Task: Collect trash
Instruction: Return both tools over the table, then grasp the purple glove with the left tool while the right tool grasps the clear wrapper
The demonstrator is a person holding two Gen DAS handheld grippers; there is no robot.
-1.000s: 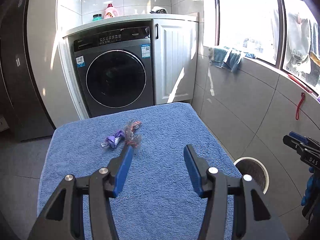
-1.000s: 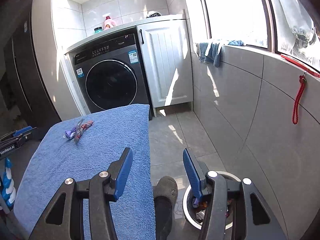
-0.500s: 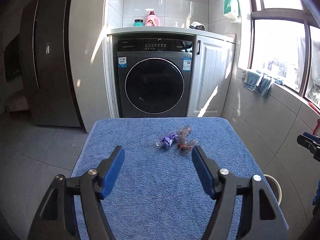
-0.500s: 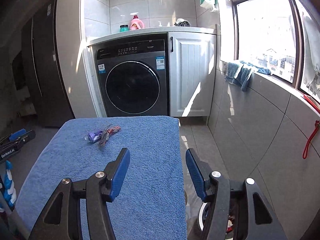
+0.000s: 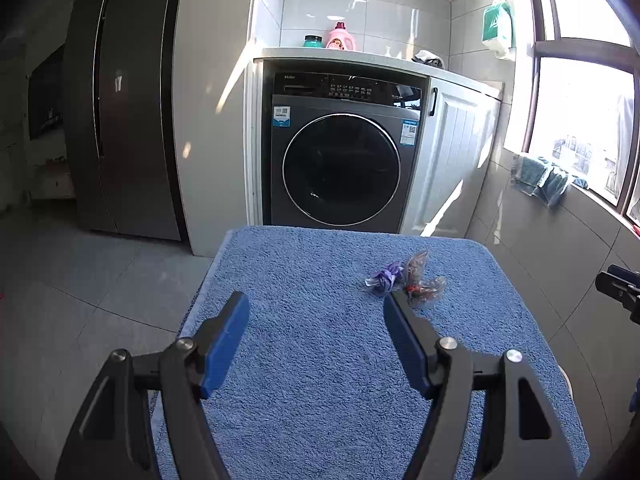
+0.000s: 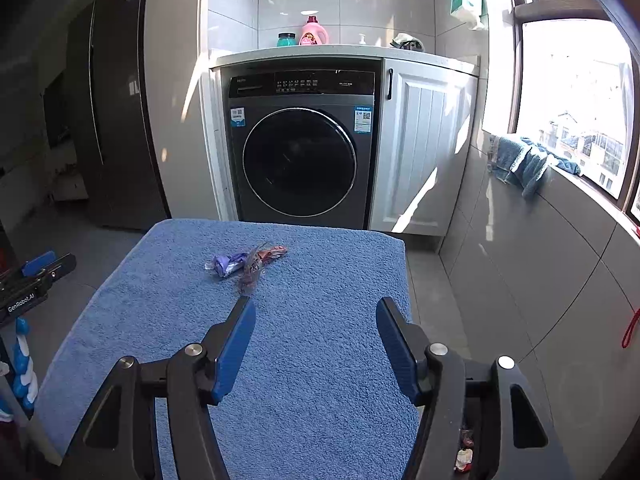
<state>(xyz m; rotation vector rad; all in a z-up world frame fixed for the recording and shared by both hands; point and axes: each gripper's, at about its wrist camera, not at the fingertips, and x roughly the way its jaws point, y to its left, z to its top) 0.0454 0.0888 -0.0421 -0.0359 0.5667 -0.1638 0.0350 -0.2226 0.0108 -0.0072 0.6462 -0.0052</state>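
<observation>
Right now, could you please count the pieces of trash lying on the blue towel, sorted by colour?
Purple wrapper: 1
Clear wrapper with red print: 1
Total: 2, lying side by side on the blue towel. Whether they touch, I cannot tell.

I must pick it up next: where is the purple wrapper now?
The purple wrapper lies on the blue towel, toward its far end, touching the clear reddish wrapper on its right.

Bright sun via window (image 6: 576,120), blown-out glare, dim left side, fisheye-warped edges.
</observation>
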